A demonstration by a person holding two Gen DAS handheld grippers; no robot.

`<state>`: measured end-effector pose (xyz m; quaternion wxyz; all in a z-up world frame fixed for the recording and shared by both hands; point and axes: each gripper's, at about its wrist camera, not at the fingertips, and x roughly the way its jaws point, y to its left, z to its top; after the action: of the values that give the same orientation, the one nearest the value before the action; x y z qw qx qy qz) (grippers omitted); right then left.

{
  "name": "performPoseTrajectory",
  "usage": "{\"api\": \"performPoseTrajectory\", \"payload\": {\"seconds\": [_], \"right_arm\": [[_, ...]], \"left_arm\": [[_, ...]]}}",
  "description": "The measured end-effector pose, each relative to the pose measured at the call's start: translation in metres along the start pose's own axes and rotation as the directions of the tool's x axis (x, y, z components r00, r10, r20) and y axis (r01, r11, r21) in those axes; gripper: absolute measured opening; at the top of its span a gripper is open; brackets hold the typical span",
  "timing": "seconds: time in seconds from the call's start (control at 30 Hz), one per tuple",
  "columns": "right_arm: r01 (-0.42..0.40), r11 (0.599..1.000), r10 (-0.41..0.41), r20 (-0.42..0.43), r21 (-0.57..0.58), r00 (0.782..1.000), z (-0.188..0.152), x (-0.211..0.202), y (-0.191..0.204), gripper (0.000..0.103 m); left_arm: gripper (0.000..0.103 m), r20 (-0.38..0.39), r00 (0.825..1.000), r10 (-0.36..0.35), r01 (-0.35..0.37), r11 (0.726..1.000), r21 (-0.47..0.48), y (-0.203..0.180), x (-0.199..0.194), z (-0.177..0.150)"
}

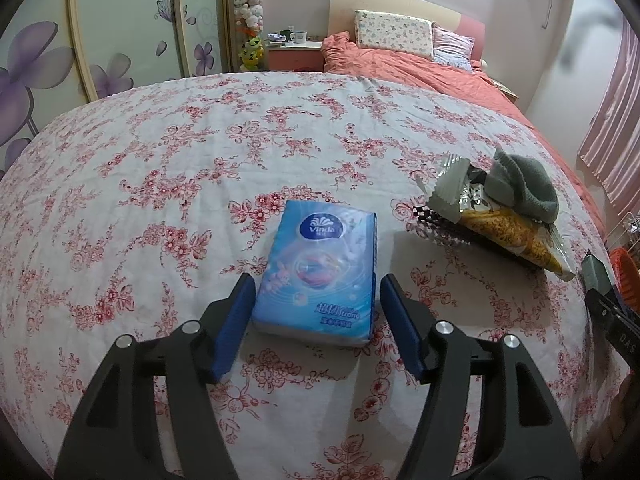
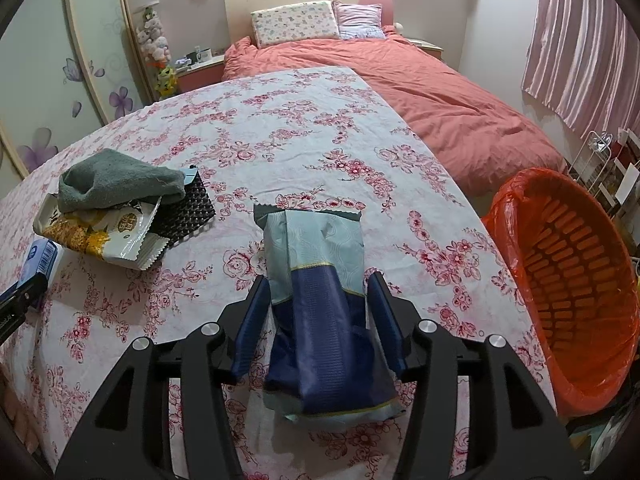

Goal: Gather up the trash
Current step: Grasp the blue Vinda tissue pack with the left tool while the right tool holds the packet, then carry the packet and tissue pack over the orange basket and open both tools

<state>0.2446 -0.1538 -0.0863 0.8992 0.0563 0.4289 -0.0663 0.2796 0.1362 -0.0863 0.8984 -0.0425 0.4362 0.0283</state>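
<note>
The blue and pale-green snack bag point(image 2: 320, 300) lies flat on the flowered cloth of the bench point(image 2: 280, 140), lengthwise between the two blue pads of the right tool point(image 2: 319, 312), its serrated top edge pointing away towards the bed point(image 2: 420, 92). The pads flank the bag's dark blue lower half and look to be touching or all but touching its sides, so the tool stands part-way open around it; whether it is actually pinching the film I cannot tell. The bag looks like thin, crinkly foil, probably empty or nearly so: light, limp and a little slippery, likely to buckle rather than resist. A squeeze across the middle of the body, where it is fullest, should gather enough film to hold; the flat sealed ends would offer less. Just off the bench's right edge sits the orange basket point(image 2: 568, 280) lined with an orange bag, near enough to be the likely place for the trash. To the left, another wrapper point(image 2: 104, 236), white and yellow, lies on a dark mat point(image 2: 188, 216) with a grey-green towel point(image 2: 116, 184) heaped on top of it; that wrapper would have to be slid out from under the towel. Further left, the left tool point(image 1: 316, 300) is wide open around a blue Vinda tissue pack point(image 1: 320, 268), pads clear of its sides and gripping nothing; the pack looks full, soft and squashy.
</note>
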Motion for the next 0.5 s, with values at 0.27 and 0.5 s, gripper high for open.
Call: {"api": "performPoseTrajectory", "payload": {"seconds": [0.27,0.5], "right_arm": [[0.0,1.0,0.0,0.0,0.0,1.0,0.0,0.0,-0.0001,0.052],[0.001,1.0,-0.001,-0.001,-0.002,1.0,0.0,0.0001,0.0,0.053]], "left_arm": [[0.064,0.0,1.0,0.0,0.0,1.0,0.0,-0.0001,-0.0001,0.0],[0.066,-0.001,1.0,0.001,-0.001,1.0,0.002,-0.0003,0.0001,-0.0002]]}}
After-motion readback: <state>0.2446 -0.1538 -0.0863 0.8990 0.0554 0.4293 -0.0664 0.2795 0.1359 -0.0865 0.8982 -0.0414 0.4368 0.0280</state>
